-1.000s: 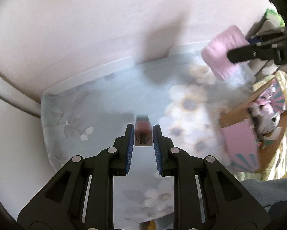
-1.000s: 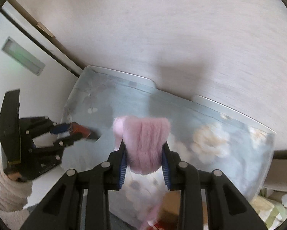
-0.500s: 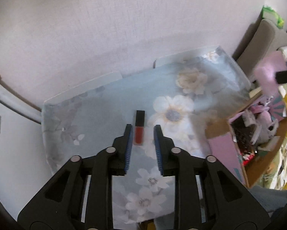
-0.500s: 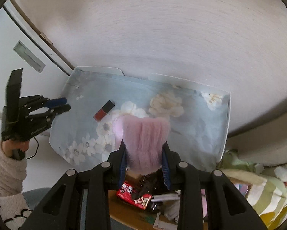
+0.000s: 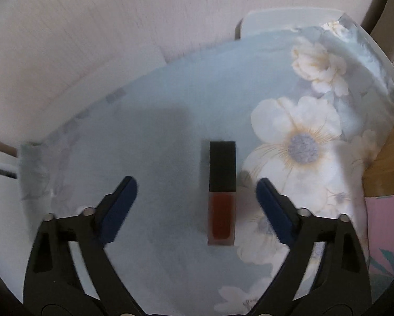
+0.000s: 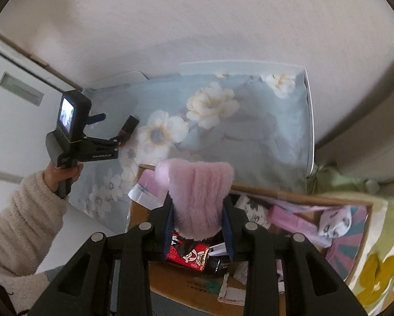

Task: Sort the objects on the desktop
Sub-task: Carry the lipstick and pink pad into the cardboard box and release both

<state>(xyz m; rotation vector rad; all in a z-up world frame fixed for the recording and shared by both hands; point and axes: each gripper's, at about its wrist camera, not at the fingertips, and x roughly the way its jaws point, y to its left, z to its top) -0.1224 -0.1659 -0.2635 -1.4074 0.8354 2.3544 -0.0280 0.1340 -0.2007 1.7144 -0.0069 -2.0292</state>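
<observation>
The left tongs (image 5: 197, 197) are opening around a dark-capped red lip-gloss tube (image 5: 221, 194) on the floral-clothed table (image 5: 170, 121), while the right tongs (image 6: 198, 229) pinch a fluffy pink pouch (image 6: 197, 197), seemingly above a cardboard box (image 6: 170, 279), so an early release could miss it.

Red lip tint (image 5: 221, 192), floral blue cloth (image 5: 155, 121)

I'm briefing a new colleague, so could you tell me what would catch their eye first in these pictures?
A fluffy pink item clamped in the right tool stands out, hanging over an open cardboard box of clutter. On the floral tablecloth, a red lip-gloss tube with a black cap lies between the left tool's opening jaws, untouched.
</observation>
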